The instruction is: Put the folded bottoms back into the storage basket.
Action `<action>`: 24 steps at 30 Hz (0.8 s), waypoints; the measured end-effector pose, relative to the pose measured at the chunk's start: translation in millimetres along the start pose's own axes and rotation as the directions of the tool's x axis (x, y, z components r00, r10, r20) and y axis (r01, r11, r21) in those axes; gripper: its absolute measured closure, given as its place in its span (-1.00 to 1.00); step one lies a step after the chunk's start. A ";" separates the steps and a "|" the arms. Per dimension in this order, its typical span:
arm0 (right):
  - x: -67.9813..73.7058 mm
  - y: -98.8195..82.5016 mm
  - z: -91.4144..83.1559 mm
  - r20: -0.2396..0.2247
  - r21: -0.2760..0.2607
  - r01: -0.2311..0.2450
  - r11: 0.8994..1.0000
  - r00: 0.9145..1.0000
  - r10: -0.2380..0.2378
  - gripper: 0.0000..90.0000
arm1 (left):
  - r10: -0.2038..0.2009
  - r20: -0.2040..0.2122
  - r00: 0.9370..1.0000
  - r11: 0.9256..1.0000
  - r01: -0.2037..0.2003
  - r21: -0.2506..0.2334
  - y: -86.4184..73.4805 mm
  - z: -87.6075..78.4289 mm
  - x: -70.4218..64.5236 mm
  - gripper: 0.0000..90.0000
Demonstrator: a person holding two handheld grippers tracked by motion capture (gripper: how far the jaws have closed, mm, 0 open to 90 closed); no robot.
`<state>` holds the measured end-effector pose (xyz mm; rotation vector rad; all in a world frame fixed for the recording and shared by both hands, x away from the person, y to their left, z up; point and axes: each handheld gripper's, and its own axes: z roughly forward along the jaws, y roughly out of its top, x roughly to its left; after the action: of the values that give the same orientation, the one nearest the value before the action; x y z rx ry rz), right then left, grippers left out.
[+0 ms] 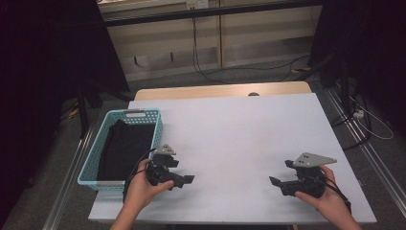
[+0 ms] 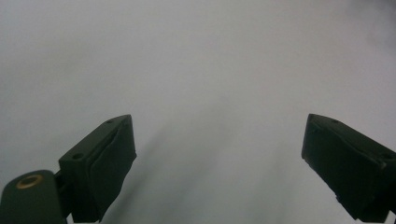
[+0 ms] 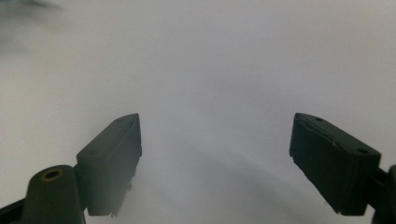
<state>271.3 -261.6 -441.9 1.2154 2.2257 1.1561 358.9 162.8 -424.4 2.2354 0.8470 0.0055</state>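
**Both grippers empty beside the basket**

The light blue perforated plastic basket sits at the left edge of the table, its long side running away from you, and a black cloth lies inside it, covering most of the floor of the basket. Nothing touches either of them.

Your left gripper rests low over the white table top just beside the basket's near right corner, pointing toward the middle of the table. In the left gripper view its two black jaws stand wide apart, released, with bare white surface between them.

Your right gripper is well apart from the basket, near the table's near right corner, and points left toward the other gripper. In the right gripper view its jaws are likewise spread wide and grasp nothing; the white surface lies between them.

Each of your hands wraps the body of its gripper from behind.
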 end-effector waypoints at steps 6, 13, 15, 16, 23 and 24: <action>-0.4 -1.4 -2.9 0.005 -0.003 0.002 1.000 1.000 -0.002 -0.64 | 0.009 0.013 1.000 1.000 -0.009 -0.016 -4.1 -2.9 0.5 -0.79; 0.7 -3.8 -4.2 0.004 -0.003 0.006 1.000 1.000 -0.006 -0.64 | 0.024 0.024 0.999 0.999 -0.023 -0.042 -8.1 -7.4 -0.9 -0.79; 1.0 -4.3 -4.1 0.004 -0.001 0.005 1.000 1.000 -0.005 -0.64 | 0.032 0.016 0.999 0.999 -0.031 -0.042 -8.8 -8.1 -1.0 -0.80; 1.0 -4.6 -4.2 0.005 0.000 0.008 1.000 1.000 -0.008 -0.64 | 0.032 0.018 0.999 0.999 -0.031 -0.043 -9.2 -8.4 -0.8 -0.80; 0.6 -6.1 -6.2 0.010 0.001 0.014 1.000 1.000 -0.014 -0.64 | 0.035 0.024 0.999 0.998 -0.034 -0.046 -12.6 -12.1 -1.5 -0.81; 0.6 -6.5 -6.6 0.012 0.003 0.015 1.000 1.000 -0.015 -0.64 | 0.037 0.023 0.999 0.998 -0.036 -0.051 -13.0 -12.5 -1.7 -0.81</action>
<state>263.4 -266.3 -443.0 1.2017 2.2244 1.1369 347.1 176.5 -423.2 2.1988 0.7844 0.0167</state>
